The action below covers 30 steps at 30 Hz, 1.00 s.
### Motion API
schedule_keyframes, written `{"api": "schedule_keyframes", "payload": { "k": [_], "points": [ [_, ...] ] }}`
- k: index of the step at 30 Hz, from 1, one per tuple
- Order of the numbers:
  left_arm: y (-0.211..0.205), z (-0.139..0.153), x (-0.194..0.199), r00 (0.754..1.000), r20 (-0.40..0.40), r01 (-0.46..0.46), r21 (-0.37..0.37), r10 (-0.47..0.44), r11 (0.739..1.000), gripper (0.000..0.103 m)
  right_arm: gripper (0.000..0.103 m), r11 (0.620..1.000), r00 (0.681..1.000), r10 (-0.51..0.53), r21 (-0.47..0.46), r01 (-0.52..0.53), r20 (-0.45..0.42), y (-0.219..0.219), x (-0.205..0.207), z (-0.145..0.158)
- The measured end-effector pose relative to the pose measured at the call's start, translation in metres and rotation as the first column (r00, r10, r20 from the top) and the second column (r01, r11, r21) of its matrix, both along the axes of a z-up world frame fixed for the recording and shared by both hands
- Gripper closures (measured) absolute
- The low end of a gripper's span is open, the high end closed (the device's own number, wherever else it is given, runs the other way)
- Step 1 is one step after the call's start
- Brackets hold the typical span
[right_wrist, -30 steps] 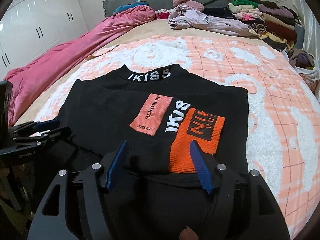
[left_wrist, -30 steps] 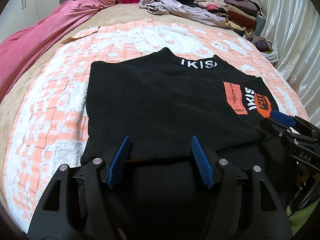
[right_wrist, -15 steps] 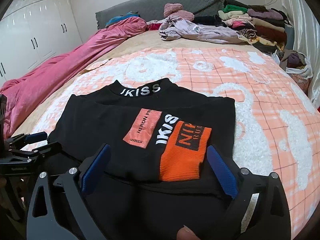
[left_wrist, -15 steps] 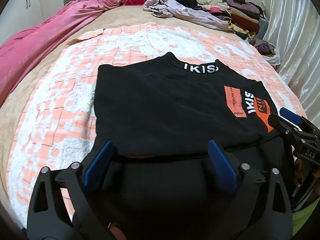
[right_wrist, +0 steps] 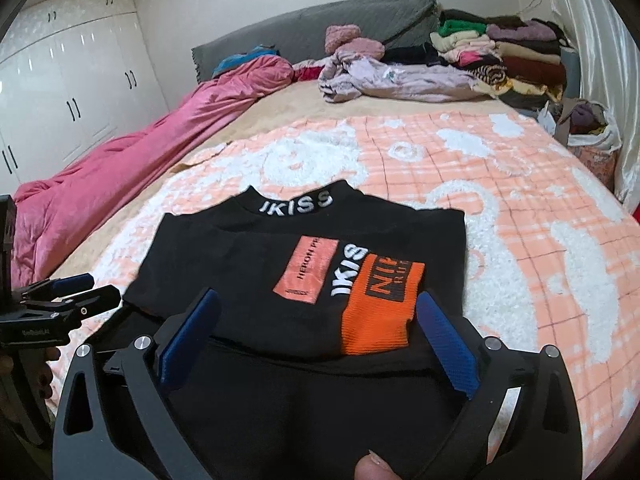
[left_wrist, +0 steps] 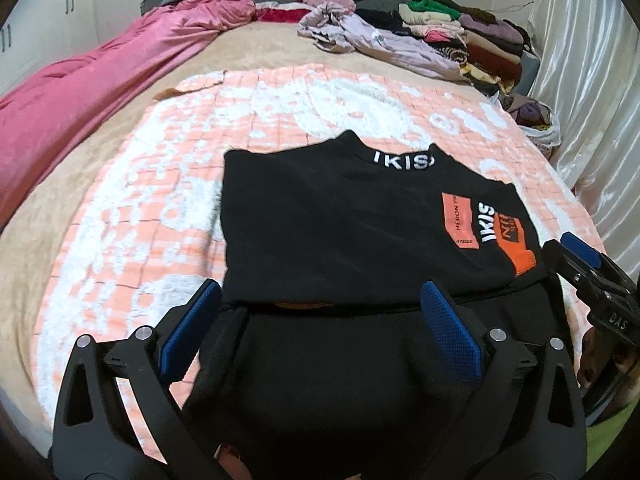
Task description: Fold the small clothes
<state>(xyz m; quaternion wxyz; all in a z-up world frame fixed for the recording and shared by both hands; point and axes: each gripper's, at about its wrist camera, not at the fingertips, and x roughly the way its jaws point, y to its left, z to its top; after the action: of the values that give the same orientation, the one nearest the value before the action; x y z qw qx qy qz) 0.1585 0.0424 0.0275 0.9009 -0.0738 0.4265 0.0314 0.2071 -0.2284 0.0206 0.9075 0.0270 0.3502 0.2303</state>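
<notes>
A black sweater (left_wrist: pixel 332 232) with white collar lettering and orange patches lies flat on the orange-and-white blanket (left_wrist: pixel 280 112), sleeves folded in over its front. It also shows in the right wrist view (right_wrist: pixel 256 280). My left gripper (left_wrist: pixel 318 320) is open and empty, above the sweater's lower hem on the left side. My right gripper (right_wrist: pixel 316 330) is open and empty, above the hem just below the orange cuff (right_wrist: pixel 380 316). Each gripper shows at the edge of the other's view: the right one (left_wrist: pixel 580 264), the left one (right_wrist: pixel 76 296).
A pink duvet (right_wrist: pixel 132 168) runs along the bed's left side. A lilac garment (right_wrist: pixel 392 76) and a stack of folded clothes (right_wrist: pixel 516 52) lie at the far end. A bag of clothes (right_wrist: pixel 592 128) and a curtain (left_wrist: pixel 592 80) are at the right.
Both grippers opened wide, letting go of the sweater's hem, and pulled back and up. The sweater stays flat on the blanket.
</notes>
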Motion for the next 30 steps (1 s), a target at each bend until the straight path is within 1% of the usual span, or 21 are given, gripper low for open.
{"api": "schedule_keyframes", "payload": {
  "k": [5,8,11,19,23,28,30],
  "points": [
    [0.001,0.014,-0.015,0.999,0.036,0.003,0.009,-0.003,1.000,0.010,0.005,1.000,1.000,0.008,0.015,-0.008,0.028,-0.001,-0.024,0.014],
    [-0.001,0.018,-0.024,0.999,0.053,0.001,0.030,-0.003,1.000,0.010,0.005,1.000,0.999,0.009,0.018,-0.010,0.039,-0.004,-0.039,0.021],
    [-0.002,0.021,-0.033,0.998,0.059,0.010,0.020,-0.012,1.000,0.010,0.005,0.999,0.999,0.017,0.029,-0.019,0.049,-0.008,-0.054,0.030],
    [0.000,0.031,-0.057,0.996,0.085,0.026,0.023,-0.027,0.999,0.010,0.005,0.998,0.995,0.040,0.051,-0.045,0.089,-0.021,-0.097,0.057],
    [0.003,0.037,-0.072,0.994,0.100,0.033,0.036,-0.037,0.999,0.010,0.005,0.998,0.993,0.037,0.052,-0.043,0.111,-0.029,-0.117,0.067],
    [0.011,0.042,-0.090,0.993,0.113,0.027,0.026,-0.030,0.999,0.010,0.005,0.998,0.992,0.020,0.059,-0.028,0.124,-0.044,-0.142,0.077],
    [0.012,0.042,-0.095,0.993,0.114,0.028,0.033,-0.032,0.999,0.010,0.005,0.998,0.992,0.015,0.054,-0.022,0.128,-0.049,-0.152,0.080]
  ]
}}
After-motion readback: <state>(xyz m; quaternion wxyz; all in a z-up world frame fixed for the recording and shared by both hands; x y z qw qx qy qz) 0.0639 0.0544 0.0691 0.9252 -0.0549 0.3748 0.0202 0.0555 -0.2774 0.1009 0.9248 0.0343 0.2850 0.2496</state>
